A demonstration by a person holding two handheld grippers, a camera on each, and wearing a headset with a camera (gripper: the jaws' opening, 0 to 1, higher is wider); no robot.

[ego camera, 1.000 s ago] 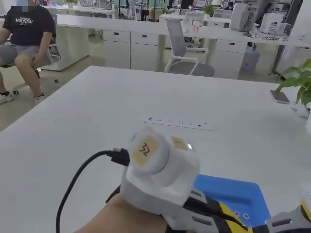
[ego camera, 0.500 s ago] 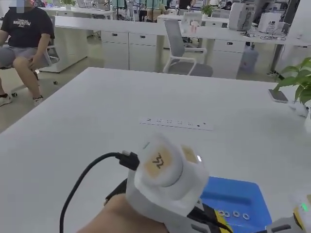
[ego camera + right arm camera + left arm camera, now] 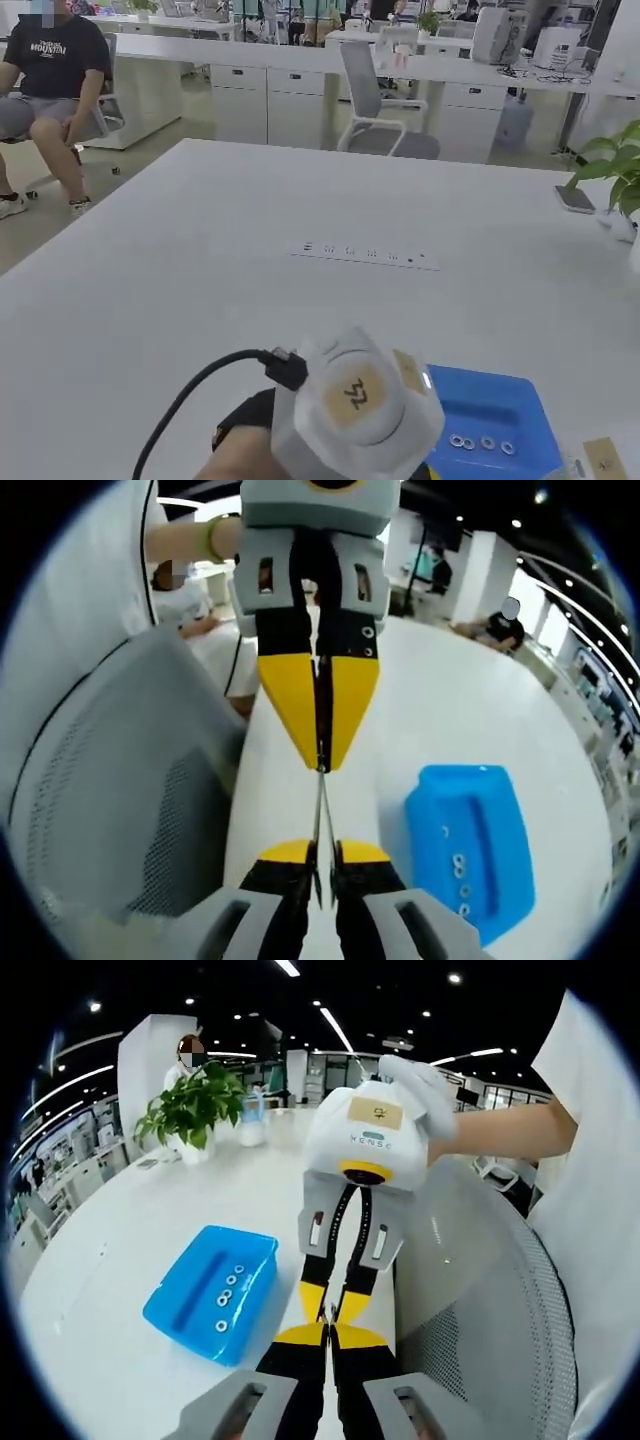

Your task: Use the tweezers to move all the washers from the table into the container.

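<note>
— Where are the tweezers [image 3: 319, 820]?
— Strung between the two grippers, which point at each other tip to tip. The right gripper [image 3: 320, 860] has its fingers [image 3: 288, 852] pressed together on one end of the thin metal strip. The left gripper [image 3: 328, 1326] has its yellow-tipped fingers [image 3: 300, 1335] closed on the other end.
— So neither pair is spread?
— No, both are pinched tight on the tweezers, with no gap showing.
— And the washers [image 3: 458, 870]?
— They lie in a short row inside the container [image 3: 190, 1305], a blue tray. None sits under or between the fingers.
— Where is the container from the fingers?
— It is off to one side of both pairs and clear of them. In the left gripper view it is left of the fingers, and in the right gripper view it is right of them. It rests flat on the white counter [image 3: 250, 230].
— What does the head view show?
— The container is just beyond the back of the left gripper, with three washers showing.
</note>
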